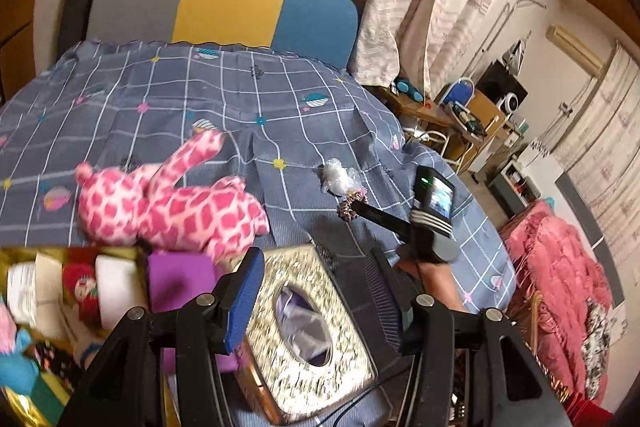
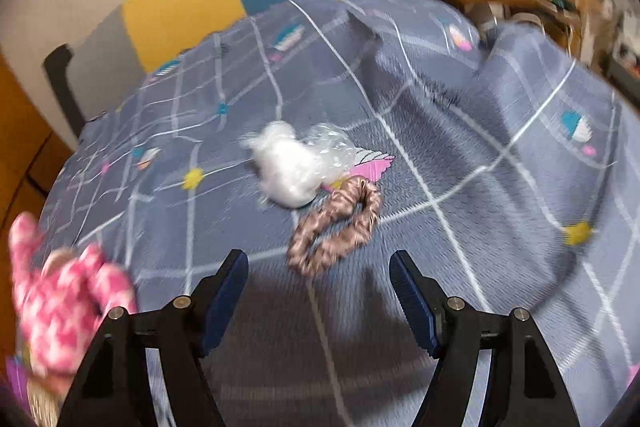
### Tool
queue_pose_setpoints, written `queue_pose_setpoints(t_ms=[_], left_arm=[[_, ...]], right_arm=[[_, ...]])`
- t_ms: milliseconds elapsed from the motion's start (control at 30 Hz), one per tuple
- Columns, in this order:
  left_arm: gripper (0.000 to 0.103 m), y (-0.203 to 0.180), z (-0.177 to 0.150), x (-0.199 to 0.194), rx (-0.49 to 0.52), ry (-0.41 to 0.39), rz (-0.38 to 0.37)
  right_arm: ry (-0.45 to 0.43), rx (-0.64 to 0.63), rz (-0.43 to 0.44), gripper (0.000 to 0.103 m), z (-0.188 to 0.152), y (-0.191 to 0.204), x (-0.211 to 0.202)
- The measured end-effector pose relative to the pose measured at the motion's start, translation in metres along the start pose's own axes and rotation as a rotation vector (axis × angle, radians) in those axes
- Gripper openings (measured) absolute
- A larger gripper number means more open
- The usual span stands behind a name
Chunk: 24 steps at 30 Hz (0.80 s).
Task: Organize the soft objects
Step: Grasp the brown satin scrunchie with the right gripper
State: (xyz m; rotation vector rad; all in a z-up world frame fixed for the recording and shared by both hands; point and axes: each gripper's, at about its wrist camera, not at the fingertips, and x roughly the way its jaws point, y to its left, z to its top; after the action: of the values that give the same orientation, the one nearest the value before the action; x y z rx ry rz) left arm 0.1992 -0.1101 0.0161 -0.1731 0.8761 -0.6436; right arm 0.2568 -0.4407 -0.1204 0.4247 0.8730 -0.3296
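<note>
A: Right gripper point(image 2: 319, 301) jaws apart, nothing between. Scrunchie point(image 2: 334, 225) on the bed point(image 2: 500, 187) lies just ahead at 12 o'clock, long axis 7-to-1; white wad point(image 2: 294, 167) beyond, 11.

B: Right is nearer. Left gripper point(image 1: 316, 311) apart, empty, over the tissue box point(image 1: 304, 331). Only the left view shows the pink giraffe point(image 1: 168, 203) whole, 10 o'clock.

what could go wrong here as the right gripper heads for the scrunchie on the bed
The scrunchie lies touching the clear plastic wad, so the open right gripper might pinch or drag both. The checked bedspread is soft and wrinkled, so the fingertips may snag cloth along with the scrunchie. The left gripper has a silver tissue box between its jaws, with the pink giraffe toy near, and could bump either.
</note>
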Motion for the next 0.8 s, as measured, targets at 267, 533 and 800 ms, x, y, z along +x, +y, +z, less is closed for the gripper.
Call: queue_pose_setpoints(t_ms=[267, 533, 800], left_arm=[[0.053, -0.026, 0.032, 0.047, 0.049, 0.051, 0.022], [0.053, -0.054, 0.056, 0.095, 0.036, 0.124, -0.020], [0.054, -0.077, 0.073, 0.148, -0.013, 0.190, 0.014]], right_arm=[[0.012, -0.144, -0.071, 0.051, 0.014, 0.012, 0.039], [0.008, -0.154, 0.046, 0.028, 0.001, -0.021, 0.011], [-0.068, -0.136, 0.041, 0.028, -0.024, -0.062, -0.013]])
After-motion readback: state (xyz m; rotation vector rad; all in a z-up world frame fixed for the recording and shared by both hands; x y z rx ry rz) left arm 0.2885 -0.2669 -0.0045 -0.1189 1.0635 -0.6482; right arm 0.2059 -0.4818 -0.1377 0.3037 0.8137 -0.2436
